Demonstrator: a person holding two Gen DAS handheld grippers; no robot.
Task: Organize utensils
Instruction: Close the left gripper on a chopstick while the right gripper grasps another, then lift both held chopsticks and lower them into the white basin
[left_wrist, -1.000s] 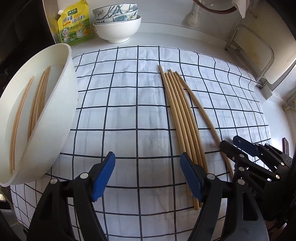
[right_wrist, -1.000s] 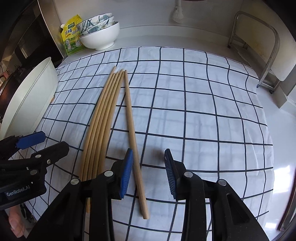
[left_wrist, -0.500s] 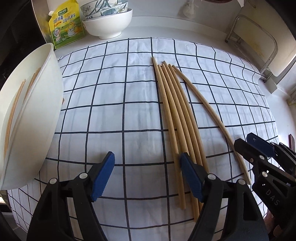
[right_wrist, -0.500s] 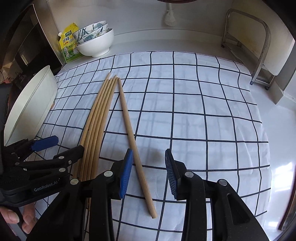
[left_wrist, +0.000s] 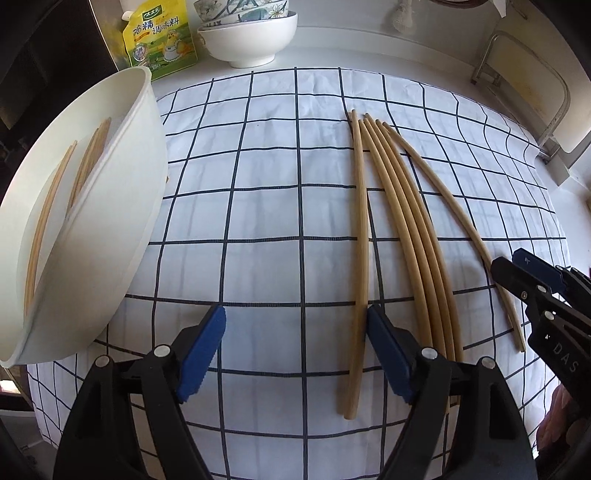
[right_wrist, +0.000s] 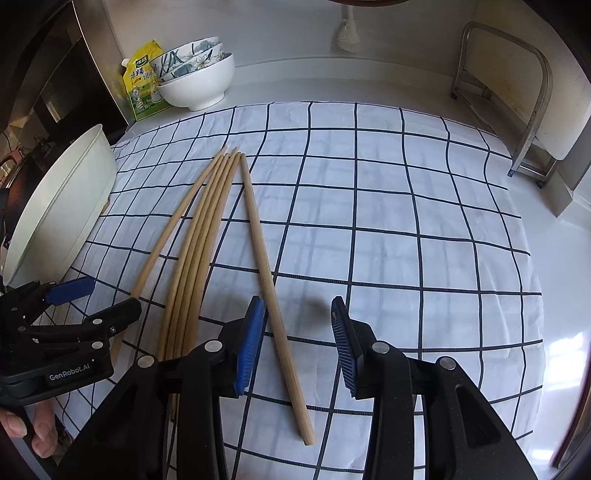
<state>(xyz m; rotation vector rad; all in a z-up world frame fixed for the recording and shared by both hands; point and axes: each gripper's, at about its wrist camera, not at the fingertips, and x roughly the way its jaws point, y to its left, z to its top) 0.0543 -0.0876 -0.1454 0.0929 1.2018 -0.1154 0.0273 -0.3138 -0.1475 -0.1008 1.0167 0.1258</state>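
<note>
Several wooden chopsticks (left_wrist: 406, 221) lie lengthwise on a checked cloth (left_wrist: 258, 206). The leftmost chopstick (left_wrist: 361, 258) has splayed off the bundle and lies just inside the right finger of my left gripper (left_wrist: 295, 350), whose jaws are opening and press on nothing. In the right wrist view, a single chopstick (right_wrist: 271, 291) lies apart from the bundle (right_wrist: 201, 251). It passes between the open jaws of my right gripper (right_wrist: 297, 343), close to the left pad, and nothing grips it. A tilted white container (left_wrist: 122, 221) at the left holds a few chopsticks (left_wrist: 48, 221).
Stacked bowls (left_wrist: 251, 40) and a yellow-green pouch (left_wrist: 162, 40) stand at the back left. A metal rack (right_wrist: 524, 110) stands at the back right. A hand (right_wrist: 40, 432) holds the left gripper (right_wrist: 74, 306), which sits close beside the right one.
The left gripper has shifted towards the bundle, and its leftmost chopstick now lies splayed apart between the jaws. The left jaws stand a little wider. The right gripper has hardly moved.
</note>
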